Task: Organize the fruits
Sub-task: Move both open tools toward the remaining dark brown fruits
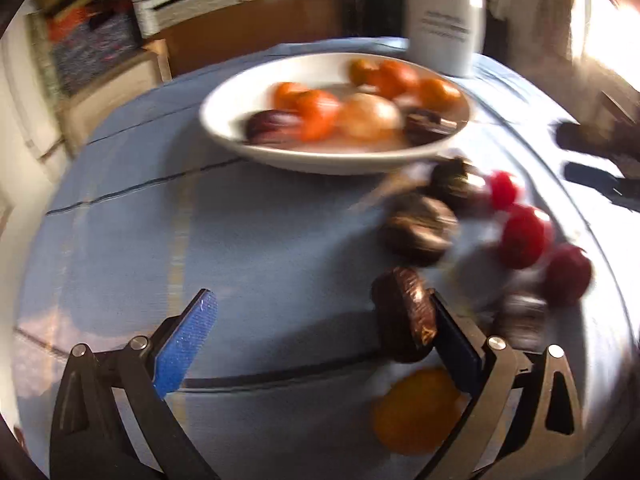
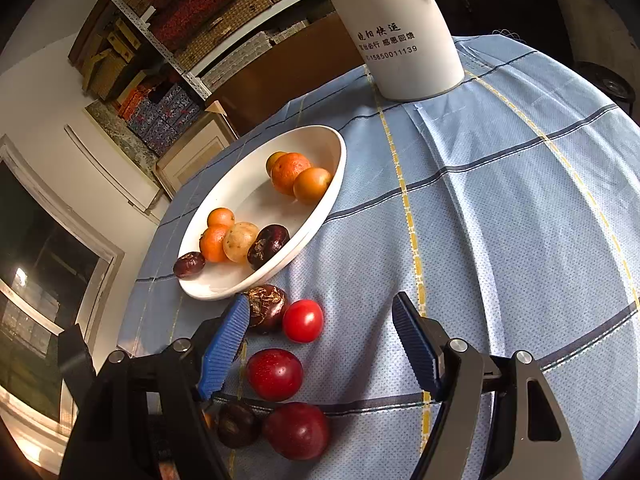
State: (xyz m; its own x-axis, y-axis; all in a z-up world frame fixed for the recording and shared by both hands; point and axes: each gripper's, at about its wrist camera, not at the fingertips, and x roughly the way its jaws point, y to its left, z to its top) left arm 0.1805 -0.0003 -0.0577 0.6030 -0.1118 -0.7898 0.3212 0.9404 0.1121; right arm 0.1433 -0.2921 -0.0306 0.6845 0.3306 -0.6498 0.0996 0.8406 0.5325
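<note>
2 hand-held grippers apart | checked blue tablecloth (image 2: 500, 208) | shelves of boxes (image 2: 192, 12) behind

This looks like a home room used partly for storage. In the upper left of the right wrist view, metal shelving (image 2: 168, 56) is crammed with patterned boxes (image 2: 168, 116) and woven cases (image 2: 224, 20). A table under a blue checked cloth (image 2: 500, 200) fills the centre, with a white bowl (image 2: 240, 184) of fruit and a white bottle (image 2: 404, 32) printed with Chinese text. A white-framed door (image 2: 60, 216) stands at the left.
</note>
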